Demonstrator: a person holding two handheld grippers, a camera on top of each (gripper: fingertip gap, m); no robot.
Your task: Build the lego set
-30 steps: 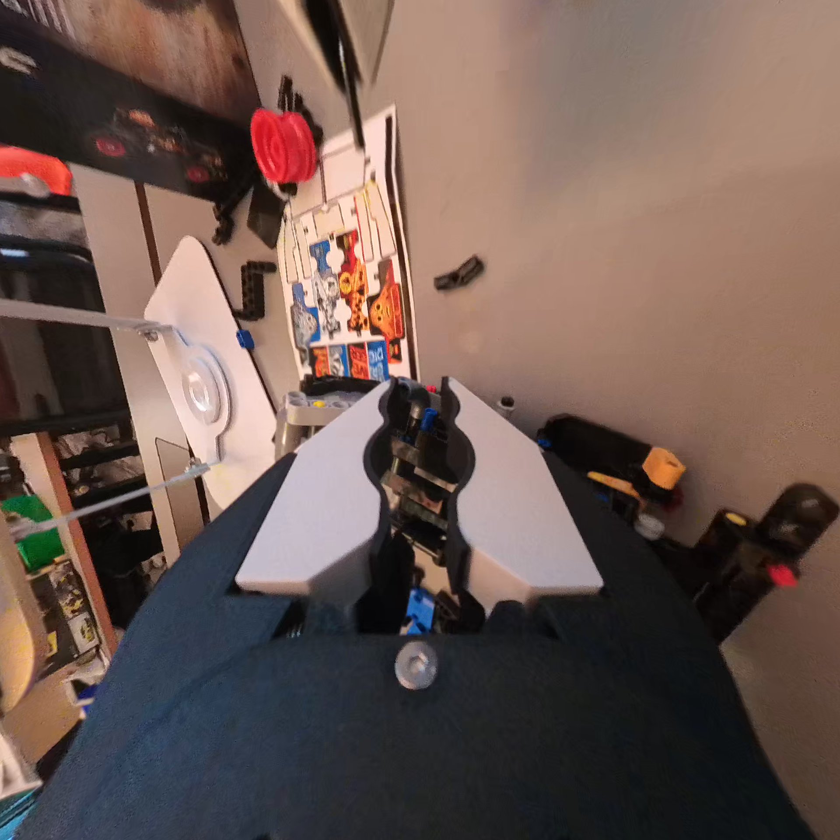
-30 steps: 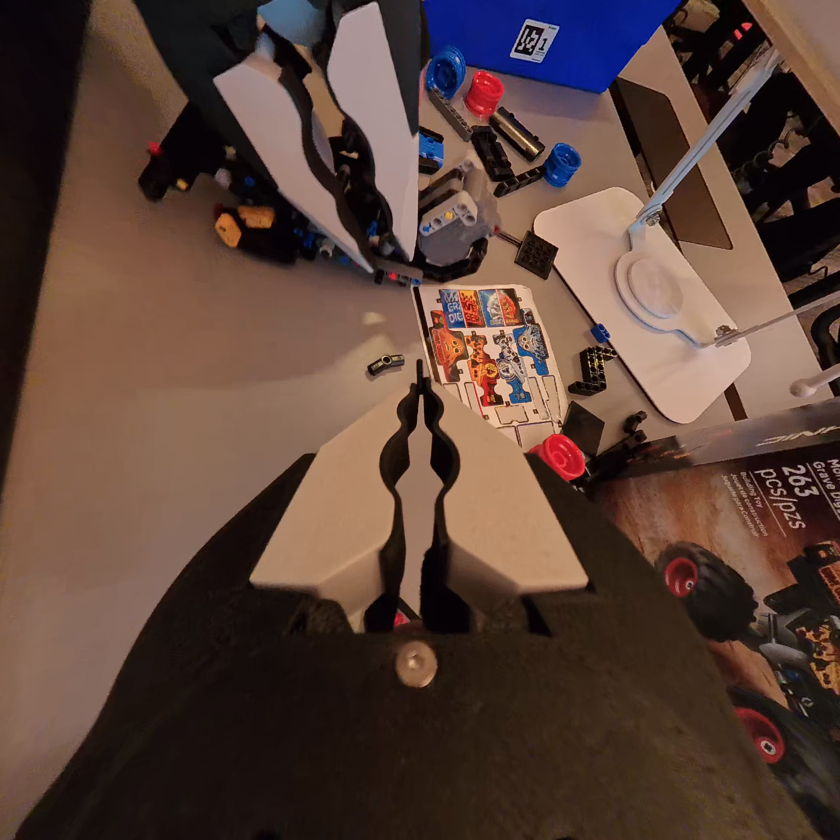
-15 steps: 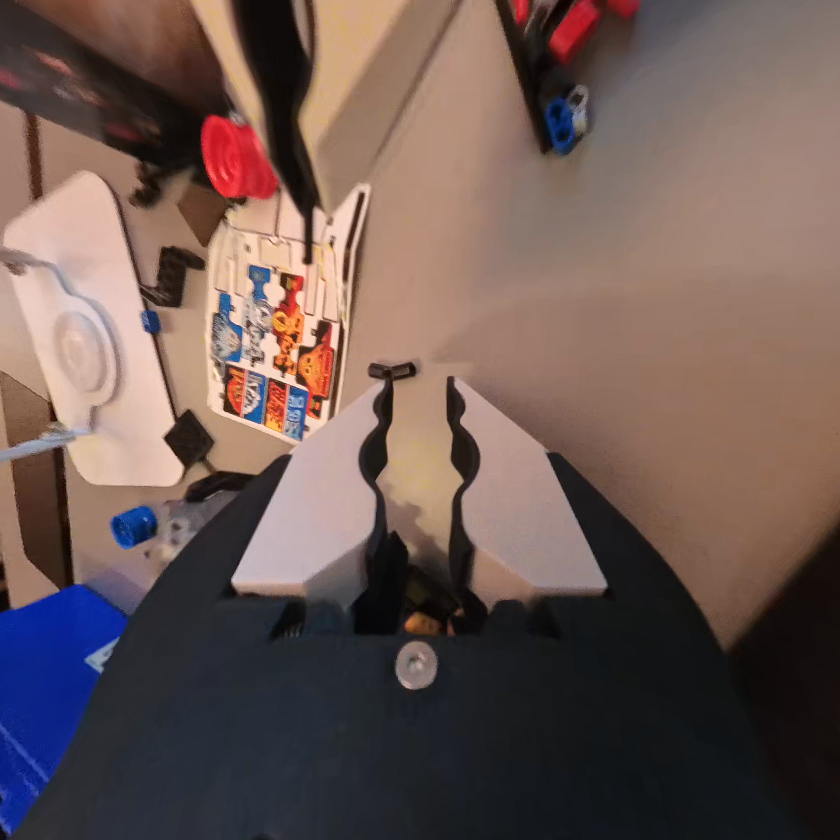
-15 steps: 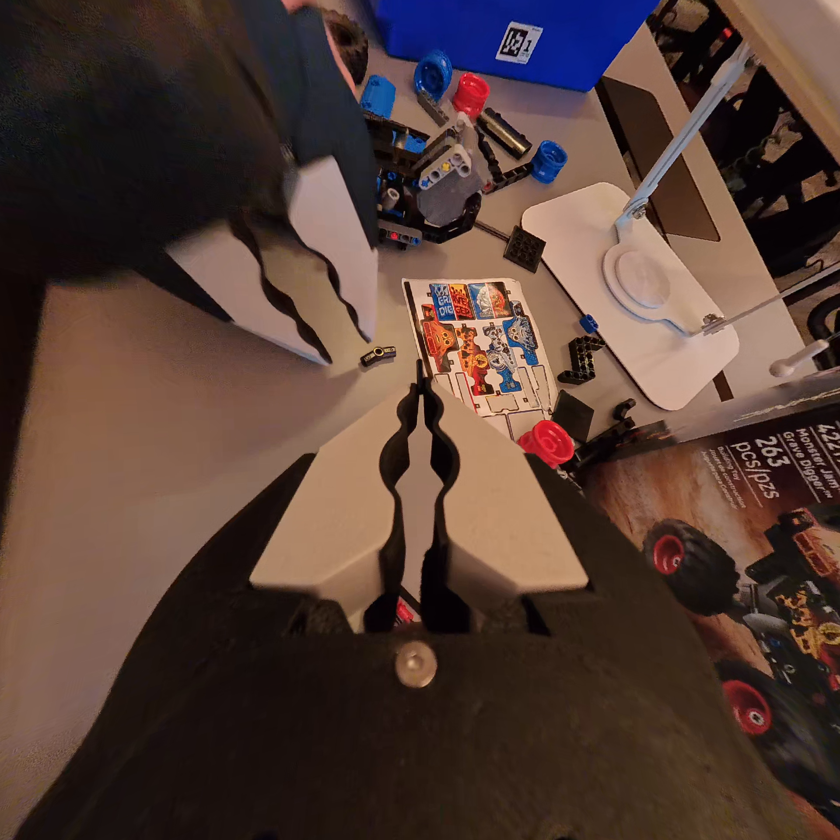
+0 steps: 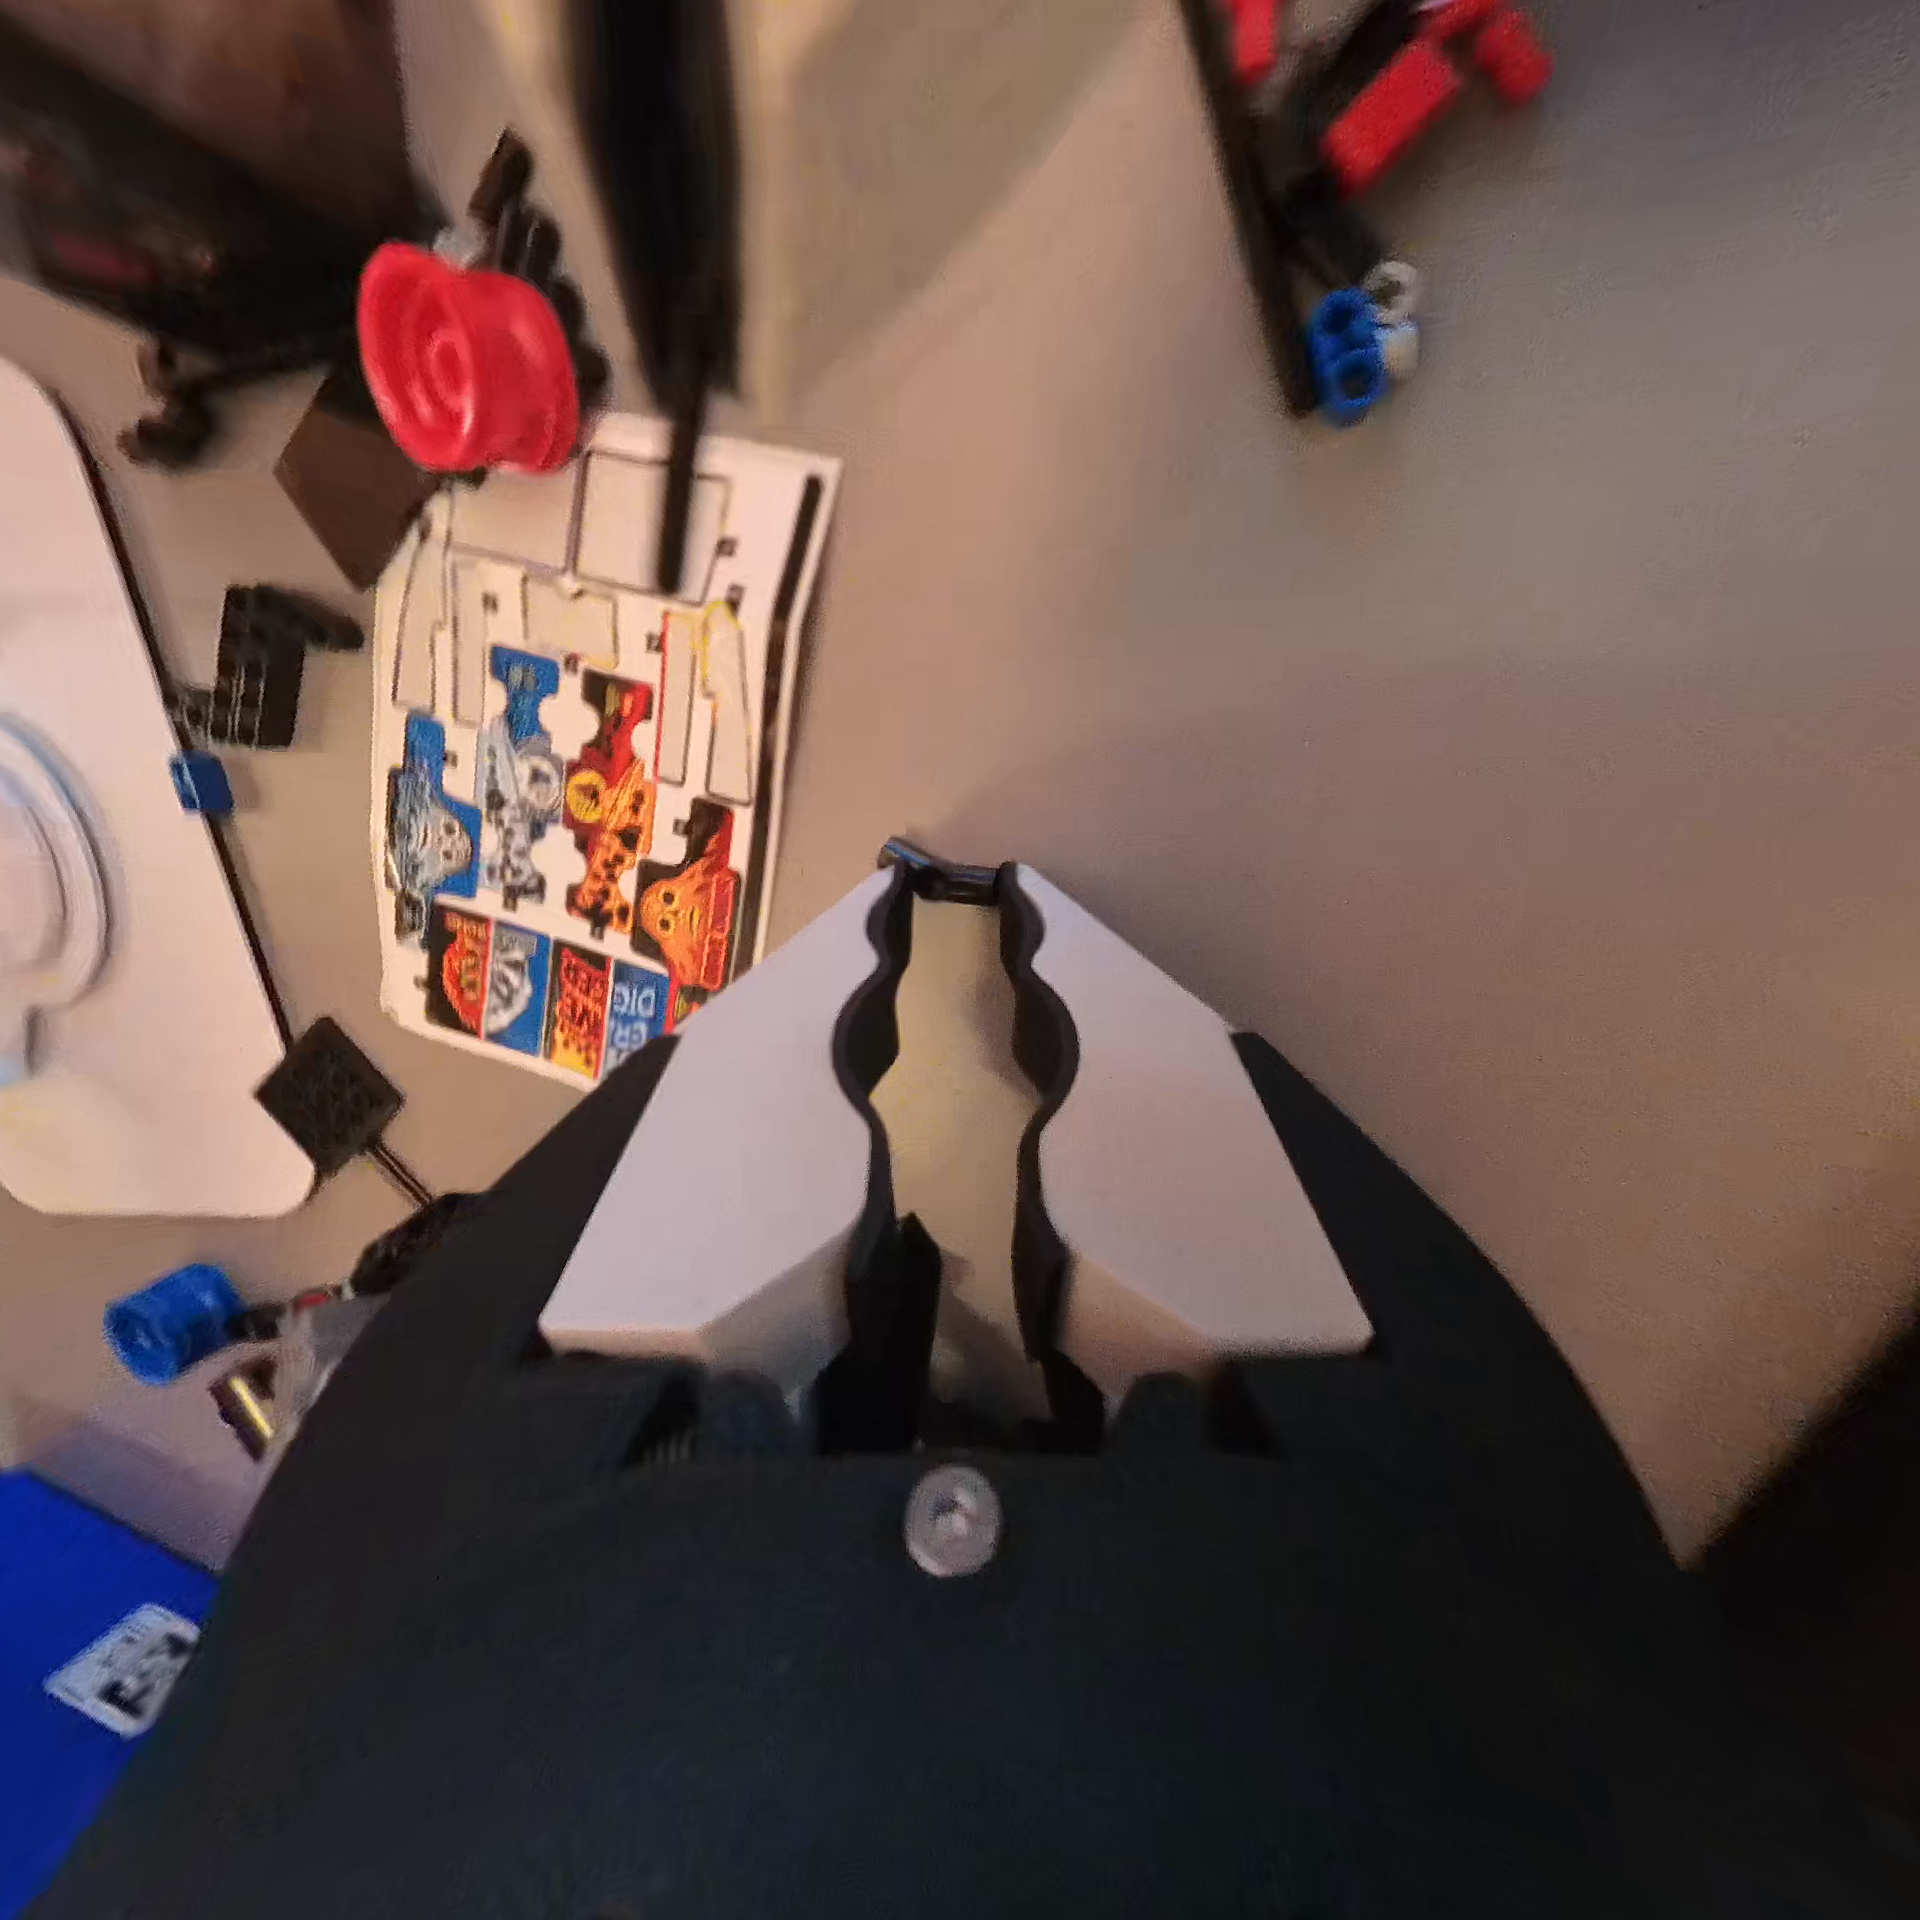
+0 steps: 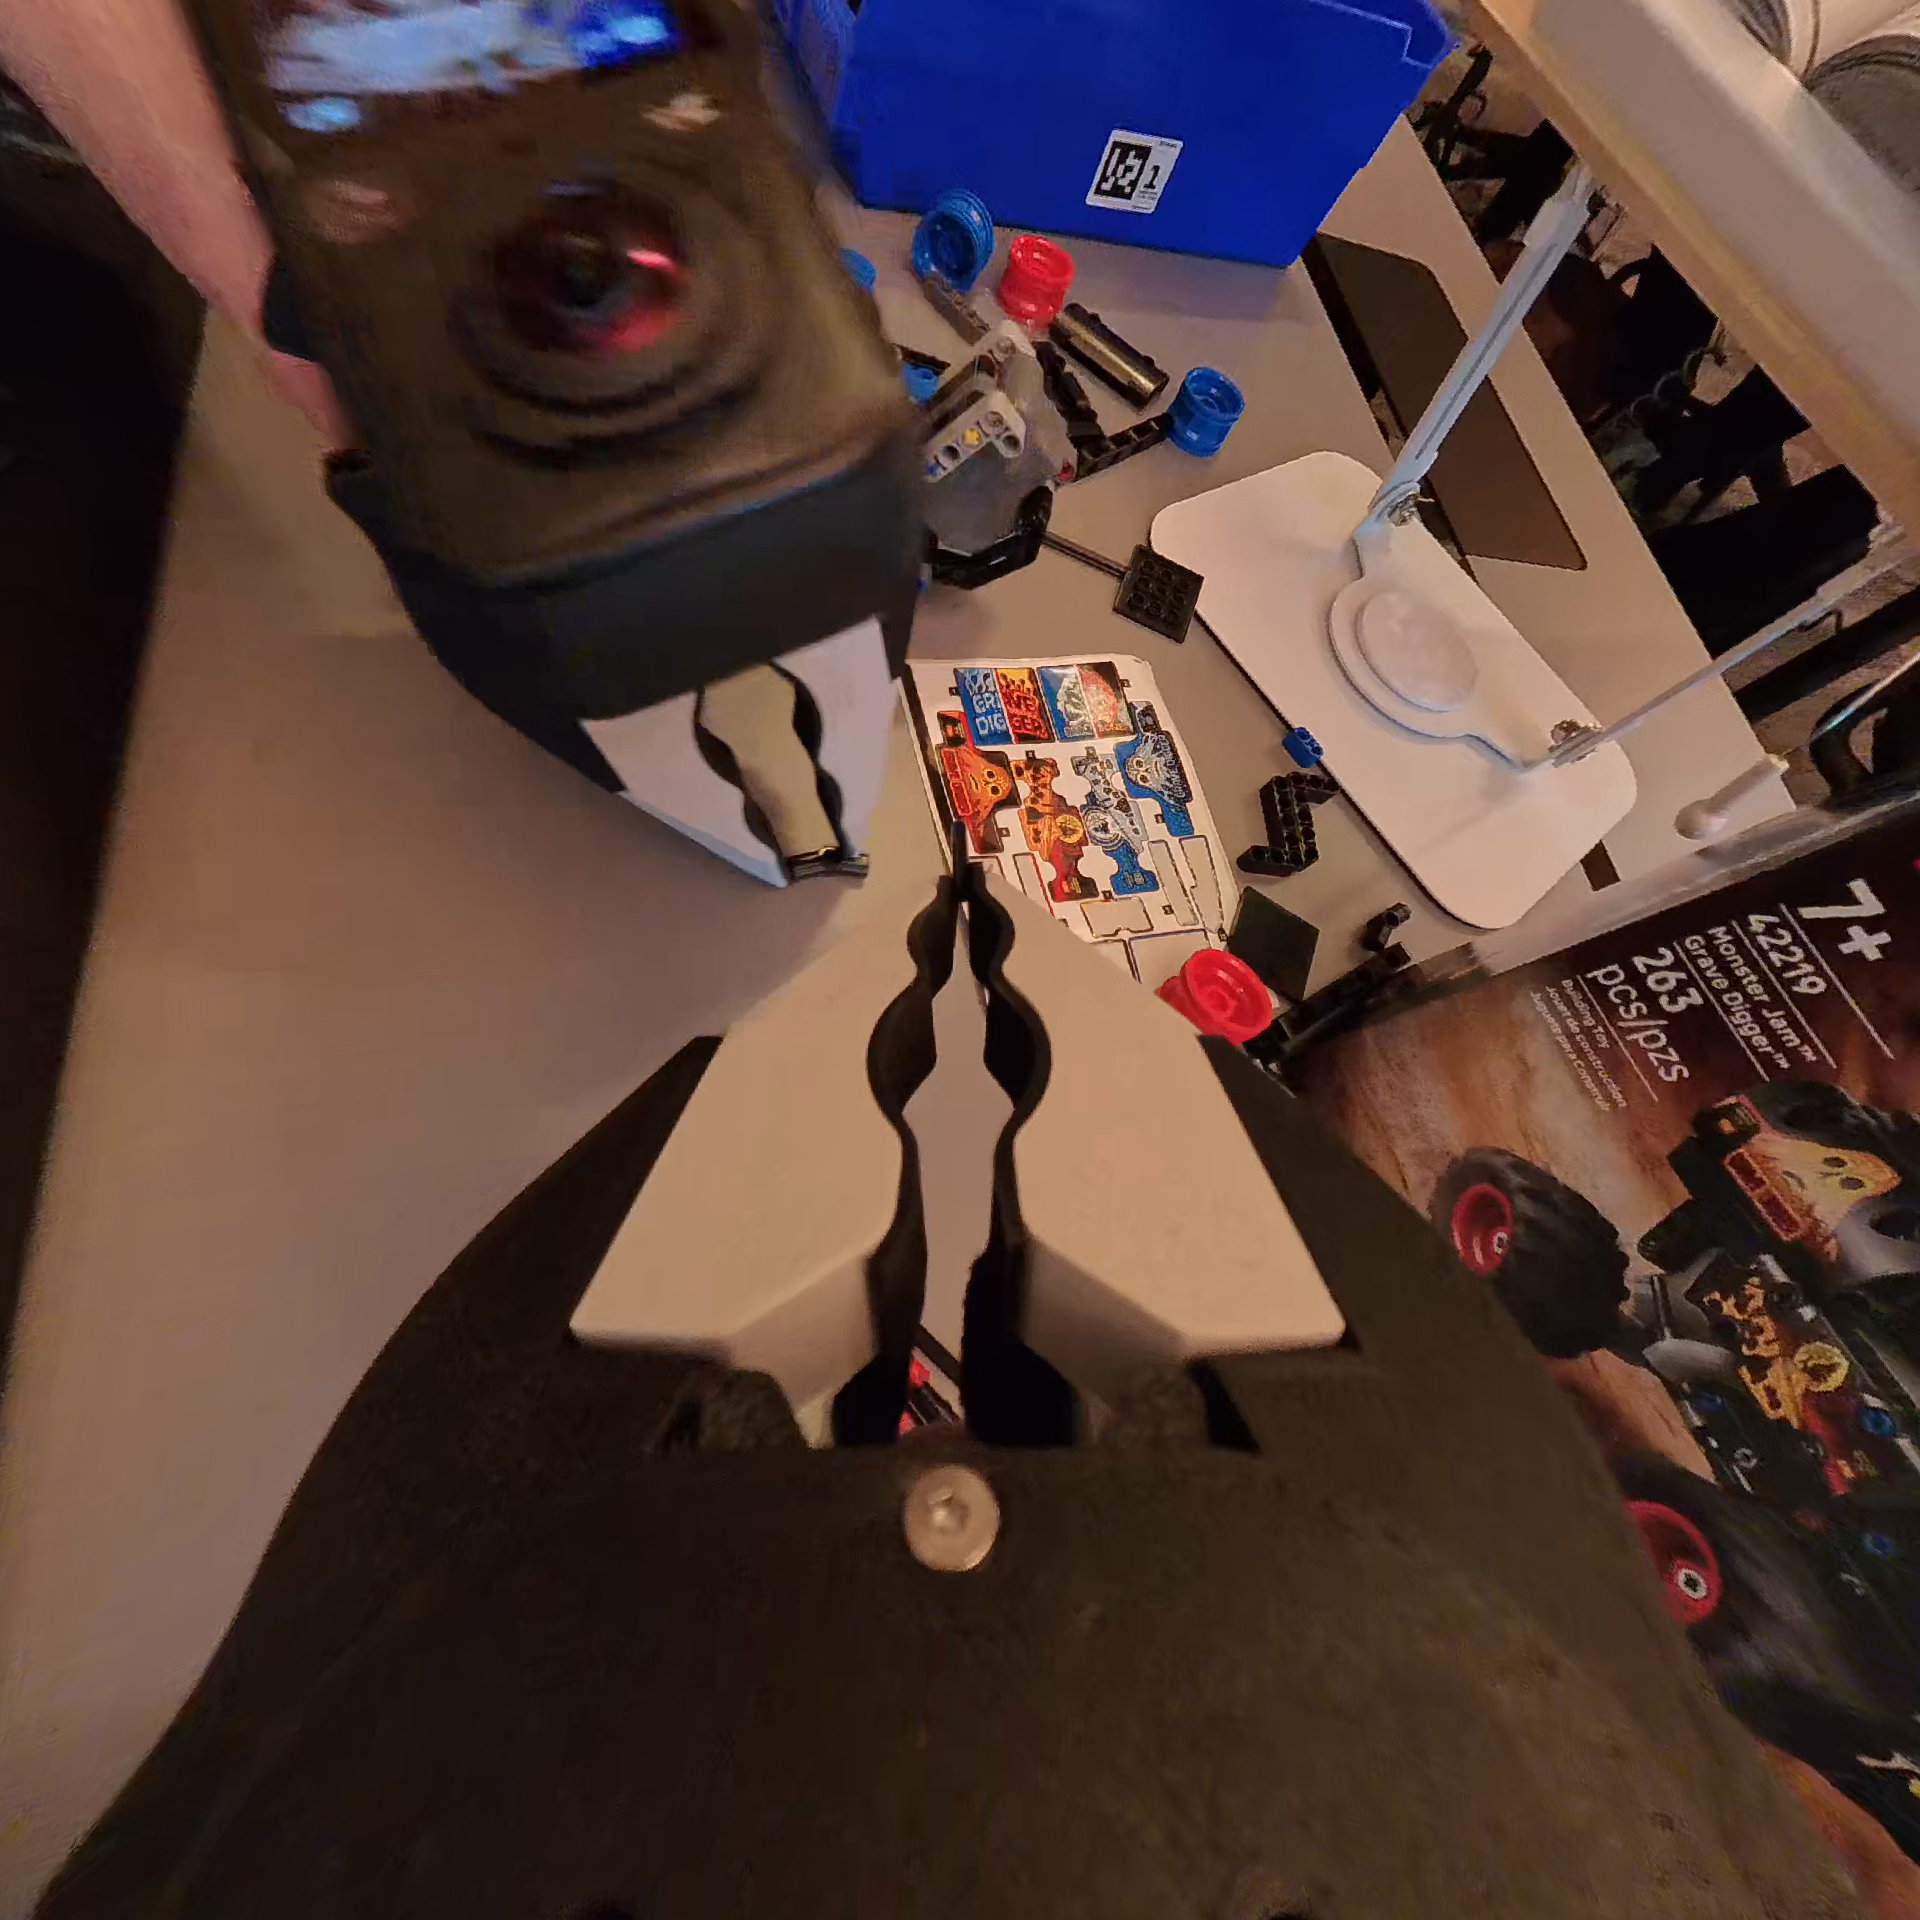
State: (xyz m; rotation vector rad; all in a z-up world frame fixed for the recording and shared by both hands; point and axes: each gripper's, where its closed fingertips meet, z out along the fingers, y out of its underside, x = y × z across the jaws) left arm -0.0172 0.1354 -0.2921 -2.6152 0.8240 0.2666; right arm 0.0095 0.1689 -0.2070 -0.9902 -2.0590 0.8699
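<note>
A small black connector (image 5: 943, 883) lies on the grey table just right of the sticker sheet (image 5: 592, 769). My left gripper (image 5: 948, 891) points down at it, and its fingertips close on the connector's two ends. The right wrist view shows the same: the left gripper (image 6: 821, 847) has the connector (image 6: 826, 864) at its tips. My right gripper (image 6: 961, 883) is shut and empty, hovering by the sheet's (image 6: 1070, 790) near edge. A partly built grey and black chassis (image 6: 997, 457) lies farther back.
A red wheel hub (image 6: 1216, 992) and black pieces lie between the sheet and the set's box (image 6: 1662, 1195). A white stand base (image 6: 1392, 675) is at the right and a blue bin (image 6: 1122, 94) at the back. Blue and red hubs lie by the bin. A red and black assembly (image 5: 1351, 135) lies beyond.
My left gripper let go of the chassis, swung over to the small black connector, came down on it and narrowed its jaws around it. The right gripper stayed shut and hardly moved.
</note>
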